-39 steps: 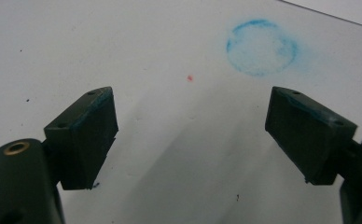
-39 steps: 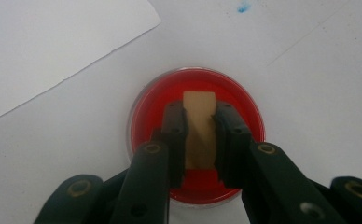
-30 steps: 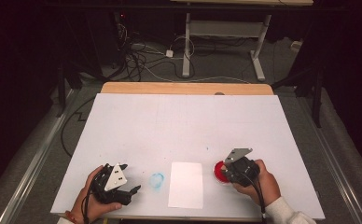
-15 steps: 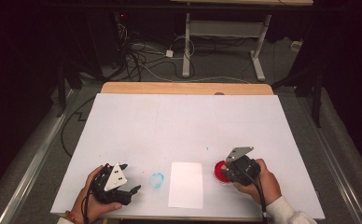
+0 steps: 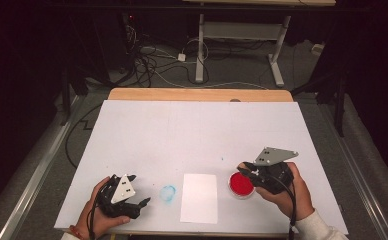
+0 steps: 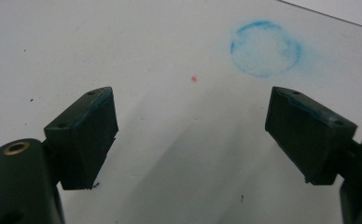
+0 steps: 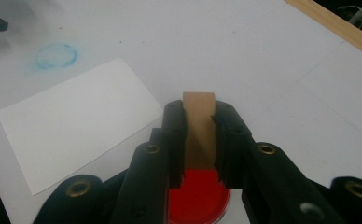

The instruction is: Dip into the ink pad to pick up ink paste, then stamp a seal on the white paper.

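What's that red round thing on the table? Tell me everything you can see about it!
The red dish is small, round and shallow, with a clear-looking rim and a bright red inside that may be paint or ink. It sits flat on the white table, just right of the white paper without touching it. The right tongs hang over it, shut on a tan wooden-looking block whose lower end is over the red. Whether the block touches the red, I can't tell.

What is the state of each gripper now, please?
Left gripper: open, holding nothing.
Right gripper: shut on a tan wooden block, above the red dish.
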A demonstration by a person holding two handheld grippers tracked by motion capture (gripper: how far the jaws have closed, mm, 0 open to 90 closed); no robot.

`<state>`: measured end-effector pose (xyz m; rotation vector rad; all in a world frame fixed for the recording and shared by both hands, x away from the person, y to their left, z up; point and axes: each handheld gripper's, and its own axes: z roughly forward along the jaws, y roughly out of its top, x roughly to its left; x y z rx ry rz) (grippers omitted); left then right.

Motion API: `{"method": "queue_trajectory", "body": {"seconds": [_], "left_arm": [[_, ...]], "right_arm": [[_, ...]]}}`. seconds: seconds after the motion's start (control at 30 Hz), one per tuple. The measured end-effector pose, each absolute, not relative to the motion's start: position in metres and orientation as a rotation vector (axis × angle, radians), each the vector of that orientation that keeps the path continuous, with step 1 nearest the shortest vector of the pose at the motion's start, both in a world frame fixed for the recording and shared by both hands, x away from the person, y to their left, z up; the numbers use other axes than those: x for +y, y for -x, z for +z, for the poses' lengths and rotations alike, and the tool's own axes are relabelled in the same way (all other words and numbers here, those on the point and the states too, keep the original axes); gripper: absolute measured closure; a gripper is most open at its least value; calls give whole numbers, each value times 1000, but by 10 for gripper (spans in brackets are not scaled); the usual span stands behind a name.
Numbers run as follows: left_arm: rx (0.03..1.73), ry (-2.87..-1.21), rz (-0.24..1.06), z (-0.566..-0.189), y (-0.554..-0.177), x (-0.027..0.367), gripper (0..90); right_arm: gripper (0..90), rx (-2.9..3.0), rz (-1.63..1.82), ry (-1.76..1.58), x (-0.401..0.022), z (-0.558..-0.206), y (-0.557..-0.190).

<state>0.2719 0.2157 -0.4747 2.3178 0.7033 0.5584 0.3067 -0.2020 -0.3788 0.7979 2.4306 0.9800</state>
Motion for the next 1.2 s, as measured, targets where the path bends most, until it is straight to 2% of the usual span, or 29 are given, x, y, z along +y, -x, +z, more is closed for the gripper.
{"method": "queue_trajectory", "body": {"seconds": [1.0,1.2], "left_arm": [[713,-2300,550,-476,-274,222,162],[722,-2292,550,-475,-274,222,162]], "right_arm": [[764,2463,1032,-709,-188,-377,-298],[764,2503,1036,-659,-174,-381,-295]]}}
